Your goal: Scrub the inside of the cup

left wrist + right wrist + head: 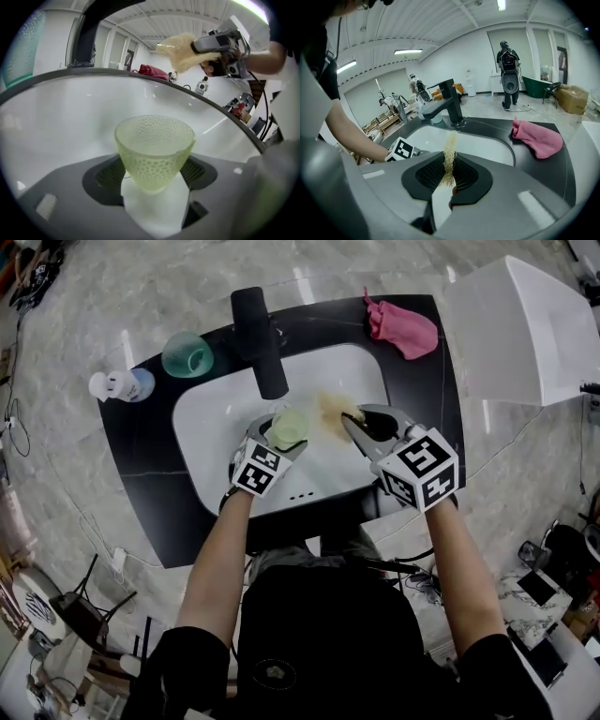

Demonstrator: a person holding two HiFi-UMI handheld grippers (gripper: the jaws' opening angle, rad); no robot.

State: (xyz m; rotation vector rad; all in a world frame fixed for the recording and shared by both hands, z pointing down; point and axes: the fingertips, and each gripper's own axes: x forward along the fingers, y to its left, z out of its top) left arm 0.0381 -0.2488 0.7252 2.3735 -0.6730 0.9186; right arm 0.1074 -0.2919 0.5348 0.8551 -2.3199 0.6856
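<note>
A pale green dimpled cup (290,426) hangs over the white basin (211,423), and my left gripper (277,444) is shut on it. In the left gripper view the cup (154,147) stands upright between the jaws, mouth up and showing nothing inside. My right gripper (361,424) is shut on a yellowish fibrous scrubber (335,412), which sits just right of the cup and apart from it. In the right gripper view the scrubber (449,152) stands out thin from the shut jaws. The left gripper view shows the scrubber (182,49) held high above the cup.
A black faucet (258,338) reaches over the basin from the back. On the black counter (141,493) stand a teal cup (187,354) and a white bottle (115,385) at the left, with a pink cloth (403,329) at the back right. A white box (525,329) stands to the right.
</note>
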